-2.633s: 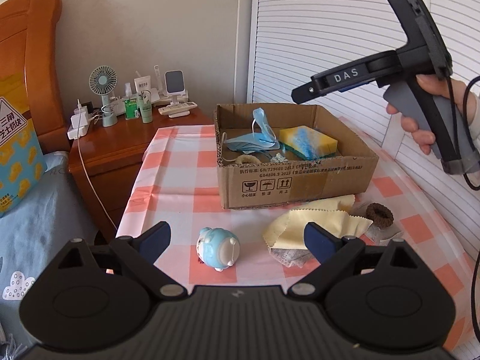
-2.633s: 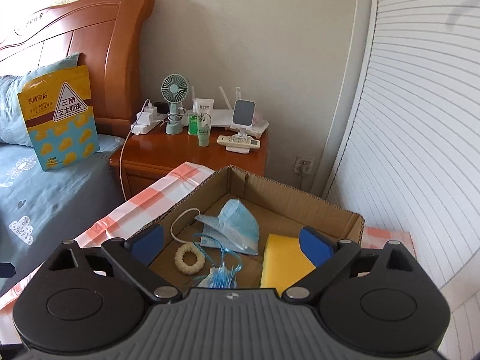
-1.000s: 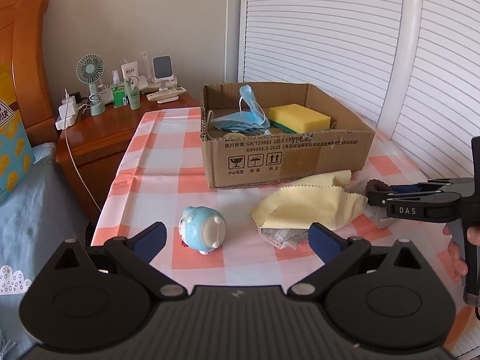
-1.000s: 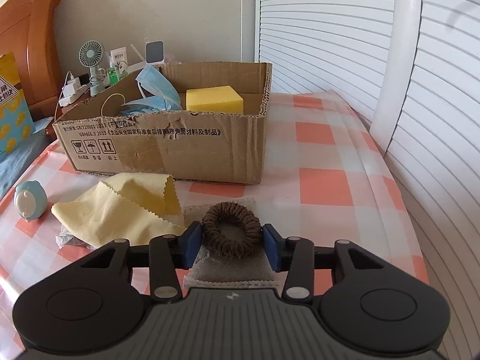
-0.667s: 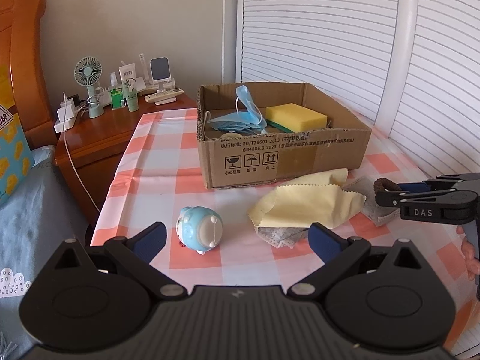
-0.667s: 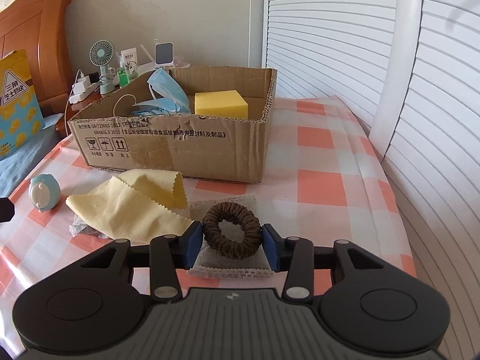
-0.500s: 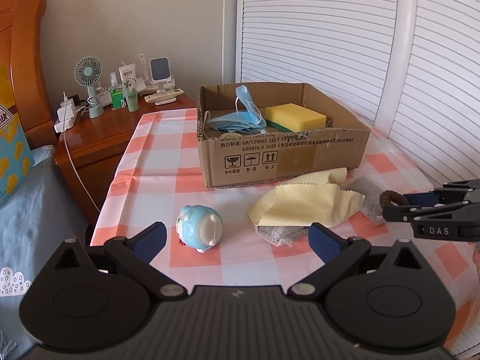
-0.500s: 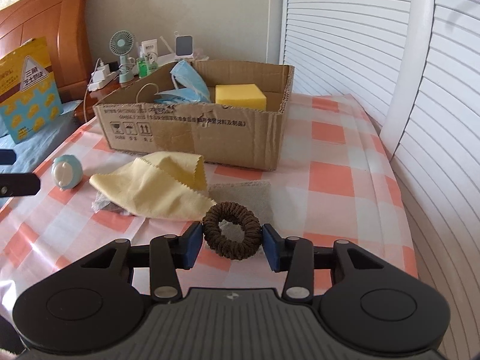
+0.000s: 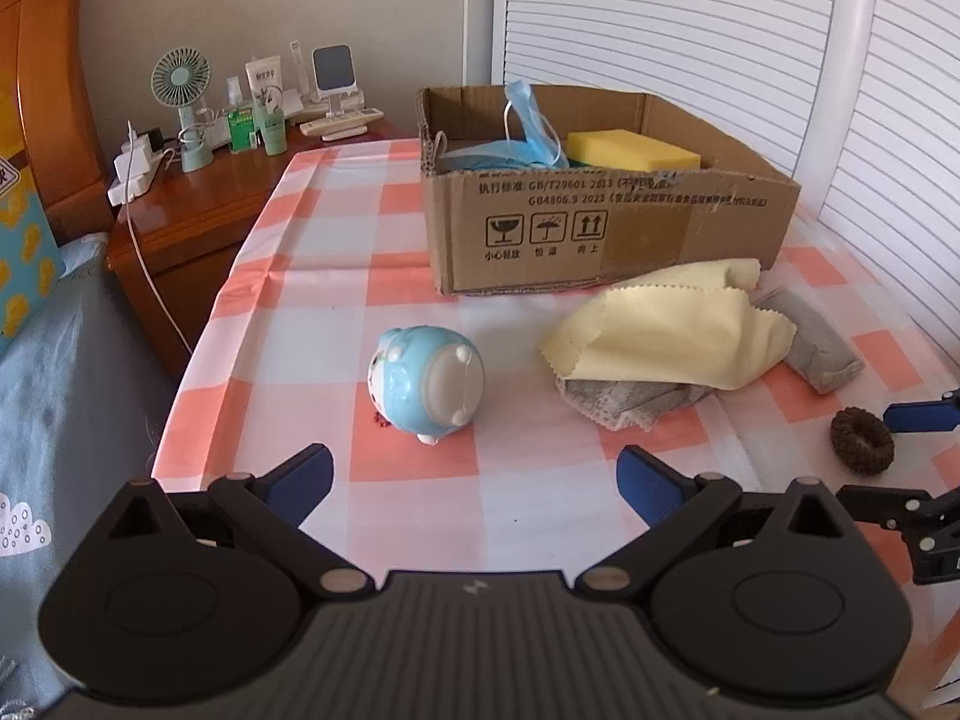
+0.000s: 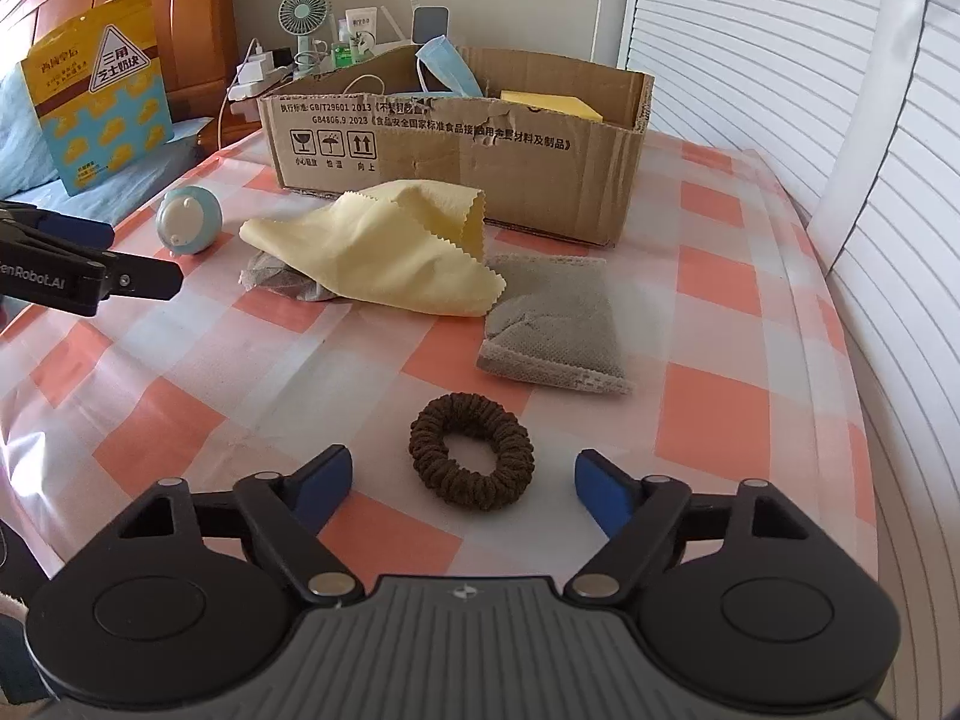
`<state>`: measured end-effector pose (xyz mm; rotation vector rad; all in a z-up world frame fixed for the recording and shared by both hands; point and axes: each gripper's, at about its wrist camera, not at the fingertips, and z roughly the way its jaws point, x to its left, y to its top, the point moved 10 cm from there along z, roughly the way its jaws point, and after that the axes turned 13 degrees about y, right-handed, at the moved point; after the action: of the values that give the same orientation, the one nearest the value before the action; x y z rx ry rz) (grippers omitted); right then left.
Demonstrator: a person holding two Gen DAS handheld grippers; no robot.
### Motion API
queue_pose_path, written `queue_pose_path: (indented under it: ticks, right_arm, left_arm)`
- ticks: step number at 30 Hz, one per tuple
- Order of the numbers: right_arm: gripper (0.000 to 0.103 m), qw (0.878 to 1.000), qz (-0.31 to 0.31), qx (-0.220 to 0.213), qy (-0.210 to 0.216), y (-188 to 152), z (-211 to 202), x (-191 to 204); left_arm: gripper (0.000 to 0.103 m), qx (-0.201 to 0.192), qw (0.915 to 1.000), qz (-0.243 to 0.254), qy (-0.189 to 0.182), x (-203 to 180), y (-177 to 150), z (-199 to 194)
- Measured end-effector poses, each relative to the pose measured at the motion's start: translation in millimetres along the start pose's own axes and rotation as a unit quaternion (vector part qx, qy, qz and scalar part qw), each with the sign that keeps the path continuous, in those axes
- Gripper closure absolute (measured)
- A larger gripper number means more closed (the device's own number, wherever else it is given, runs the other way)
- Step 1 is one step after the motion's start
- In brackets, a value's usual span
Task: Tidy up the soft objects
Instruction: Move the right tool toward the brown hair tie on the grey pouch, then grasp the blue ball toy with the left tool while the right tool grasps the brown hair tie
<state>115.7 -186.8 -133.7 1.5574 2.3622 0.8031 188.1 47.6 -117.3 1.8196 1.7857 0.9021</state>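
A brown hair scrunchie lies flat on the checked tablecloth between the open fingers of my right gripper; it also shows in the left wrist view. A grey pouch and a yellow cloth lie beyond it, the cloth over a grey mesh piece. A blue round toy lies in front of my open, empty left gripper. The cardboard box holds a blue face mask and a yellow sponge.
A wooden nightstand with a small fan, bottles and a phone stand is at the back left. A bed with a yellow snack bag is left of the table. White louvred doors run along the right.
My right gripper carried the scrunchie off the grey pouch toward the table's near side, then opened and let it go onto the tablecloth. The left gripper stayed open near the blue toy.
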Motion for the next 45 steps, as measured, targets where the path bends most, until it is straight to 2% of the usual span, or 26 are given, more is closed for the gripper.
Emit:
queue_pose_path:
  ticks: [1, 5, 9, 11, 16, 22, 26, 30, 33, 35, 38, 40, 42, 43, 45]
  right_arm:
    - [0.016, 1.0, -0.004, -0.001, 0.0, -1, 0, 1]
    - [0.0, 1.0, -0.008, 0.001, 0.001, -3, 4, 0]
    - [0.0, 1.0, -0.015, -0.001, 0.009, -2, 5, 1]
    - [0.0, 1.0, -0.019, -0.003, 0.014, -3, 5, 2]
    - [0.0, 1.0, -0.022, -0.007, 0.019, -4, 5, 2]
    - [0.0, 0.999, -0.024, -0.013, 0.02, -5, 5, 3]
    - [0.0, 0.999, -0.023, -0.013, 0.019, -5, 4, 3]
    - [0.0, 0.999, -0.023, -0.015, 0.019, -5, 4, 3]
    - [0.0, 0.999, -0.024, -0.018, 0.018, -5, 4, 3]
    - [0.0, 0.999, -0.022, -0.02, 0.016, -5, 3, 4]
    - [0.0, 1.0, -0.021, -0.019, 0.013, -5, 3, 5]
    - [0.003, 0.999, -0.025, -0.016, 0.019, -3, 4, 8]
    - [0.017, 0.999, -0.033, -0.019, 0.031, 1, 4, 13]
    - [0.02, 0.999, -0.035, -0.019, 0.033, 3, 4, 14]
    - [0.033, 0.999, -0.035, -0.019, 0.034, 5, 3, 15]
  left_arm:
    - [0.003, 0.005, 1.0, -0.002, 0.0, 1, -2, 4]
    - [0.003, 0.021, 0.9997, -0.008, 0.0, 2, -8, 20]
    - [0.005, 0.033, 0.9994, -0.011, -0.004, 1, -11, 33]
    - [0.006, 0.02, 0.9998, -0.003, -0.001, 1, -9, 37]
    - [0.027, -0.005, 1.0, -0.003, -0.004, 7, 7, 47]
    - [0.047, -0.017, 0.9992, 0.022, -0.027, 6, 20, 55]
    - [0.047, -0.015, 0.9984, 0.038, -0.038, -1, 19, 49]
    - [0.047, -0.016, 0.9978, 0.032, -0.056, -4, 16, 39]
    - [0.047, -0.022, 0.9977, 0.035, -0.054, -4, 17, 37]
    - [0.054, -0.021, 0.9978, 0.033, -0.054, -3, 19, 39]
    - [0.054, -0.019, 0.9978, 0.032, -0.055, -3, 19, 39]
    - [0.054, -0.018, 0.9978, 0.031, -0.056, -3, 18, 39]
    - [0.054, -0.018, 0.9978, 0.032, -0.056, -2, 17, 38]
    - [0.054, -0.018, 0.9978, 0.031, -0.055, -2, 17, 38]
    - [0.054, -0.018, 0.9978, 0.031, -0.055, -2, 17, 38]
